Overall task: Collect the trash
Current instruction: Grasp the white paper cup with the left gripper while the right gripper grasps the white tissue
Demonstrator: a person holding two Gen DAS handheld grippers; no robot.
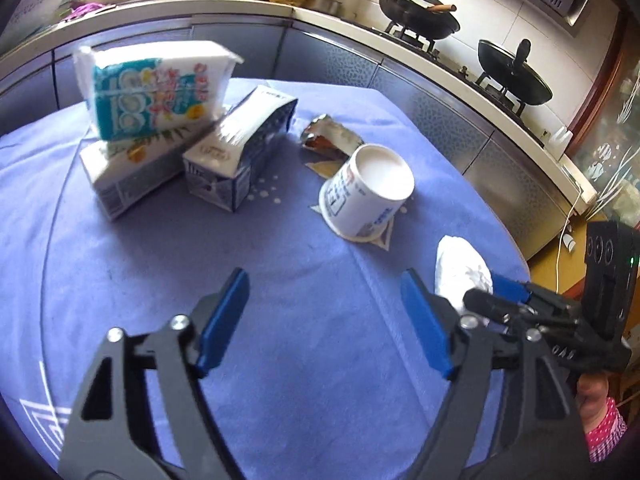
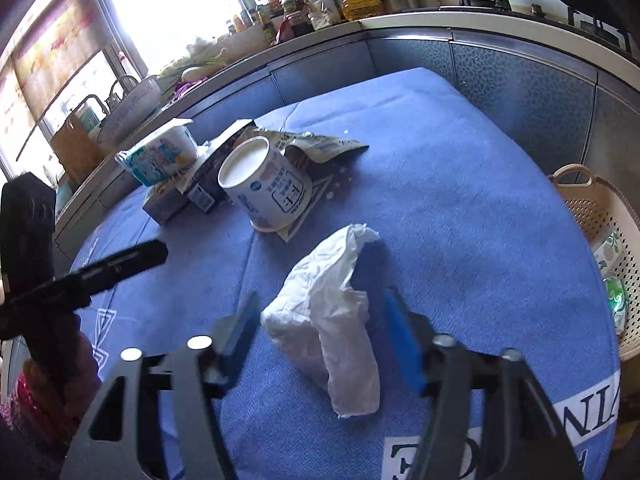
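Note:
A crumpled white tissue (image 2: 328, 312) lies on the blue tablecloth (image 2: 460, 200), between the blue pads of my right gripper (image 2: 320, 332). The left pad is almost on it and a thin gap shows at the right pad. From the left wrist view the tissue (image 1: 460, 268) sits at the right gripper (image 1: 492, 290). My left gripper (image 1: 324, 320) hovers open over bare cloth with nothing between its pads. Beyond it lie an overturned white yogurt cup (image 1: 368, 192), a torn foil wrapper (image 1: 328, 136), two milk cartons (image 1: 240, 152) and a tissue pack (image 1: 156, 92) on top of them.
A beige perforated basket (image 2: 592, 216) with packaging in it stands off the table's right edge. A kitchen counter (image 1: 240, 8) with bottles runs behind the table, and a stove with two black pans (image 1: 420, 16) is at the far right. Small white drops dot the cloth by the cartons.

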